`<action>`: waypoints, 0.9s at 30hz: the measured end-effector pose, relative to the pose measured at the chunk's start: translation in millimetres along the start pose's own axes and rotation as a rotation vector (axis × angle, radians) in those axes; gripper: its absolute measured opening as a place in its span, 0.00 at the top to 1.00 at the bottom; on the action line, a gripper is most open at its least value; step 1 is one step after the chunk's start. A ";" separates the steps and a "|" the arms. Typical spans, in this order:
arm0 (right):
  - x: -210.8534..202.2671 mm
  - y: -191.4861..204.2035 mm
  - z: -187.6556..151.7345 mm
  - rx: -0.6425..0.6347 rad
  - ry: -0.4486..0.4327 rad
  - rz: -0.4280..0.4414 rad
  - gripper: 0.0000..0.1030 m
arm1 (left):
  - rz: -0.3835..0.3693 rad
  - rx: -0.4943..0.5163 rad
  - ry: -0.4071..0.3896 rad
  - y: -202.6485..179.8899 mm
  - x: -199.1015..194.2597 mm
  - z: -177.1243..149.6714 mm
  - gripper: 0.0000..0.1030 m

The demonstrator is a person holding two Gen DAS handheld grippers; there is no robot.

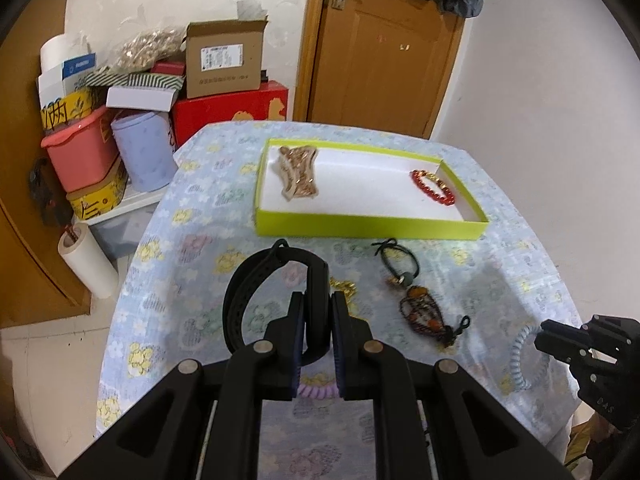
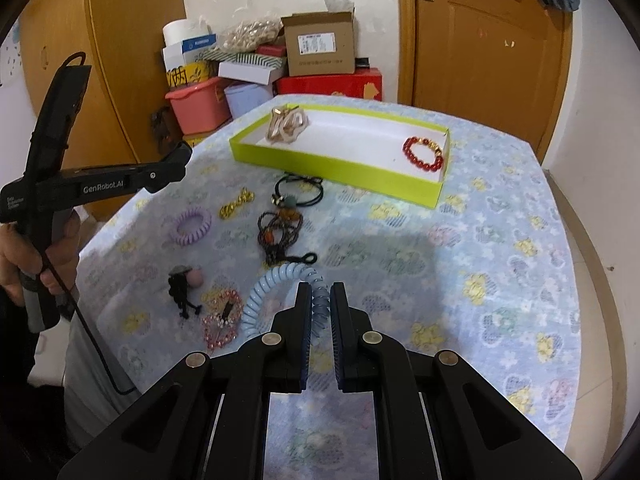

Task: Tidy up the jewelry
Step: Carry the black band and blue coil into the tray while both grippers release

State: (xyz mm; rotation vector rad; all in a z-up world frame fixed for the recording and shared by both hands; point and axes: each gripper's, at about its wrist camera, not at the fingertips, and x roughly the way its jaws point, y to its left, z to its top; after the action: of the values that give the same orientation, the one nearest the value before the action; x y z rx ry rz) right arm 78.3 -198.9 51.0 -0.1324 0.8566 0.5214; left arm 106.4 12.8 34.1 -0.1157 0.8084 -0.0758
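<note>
While the left gripper (image 1: 316,322) was clamped on a black band (image 1: 256,300) lifted off the table (image 1: 520,248), the green tray (image 1: 372,226) sat beyond it, and the right gripper (image 2: 320,312) pinched a blue coil tie (image 2: 276,292).

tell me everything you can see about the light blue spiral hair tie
The light blue spiral hair tie is a coiled loop like a phone cord, glossy and plastic-looking, pale blue all round. The right gripper has its jaws shut on the loop's right side, with the coils pinched between the pads. The rest of the ring hangs out to the left over the floral tablecloth, near the pink rhinestone clip. Whether it touches the cloth is unclear. In the left wrist view its coils show beside the right gripper's tip.
</note>
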 end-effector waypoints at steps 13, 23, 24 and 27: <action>3.0 -24.7 40.7 0.027 -0.066 -0.026 0.91 | -0.052 0.073 -0.004 -23.7 20.9 36.2 0.87; 27.5 -47.9 79.2 0.035 -0.094 -0.052 0.91 | -0.116 0.114 0.016 -37.3 57.1 75.3 0.87; 29.9 -49.8 82.1 0.035 -0.094 -0.054 0.91 | -0.125 0.115 0.022 -38.4 62.1 78.1 0.87; 39.5 -59.0 93.4 0.042 -0.098 -0.063 0.91 | -0.142 0.110 0.042 -40.3 76.3 83.5 0.87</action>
State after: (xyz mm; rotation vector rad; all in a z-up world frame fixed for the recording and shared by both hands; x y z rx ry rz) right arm 192.5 -205.3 77.1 -0.0948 0.7646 0.4469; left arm 218.5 -29.5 42.0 -0.0675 0.8353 -0.2570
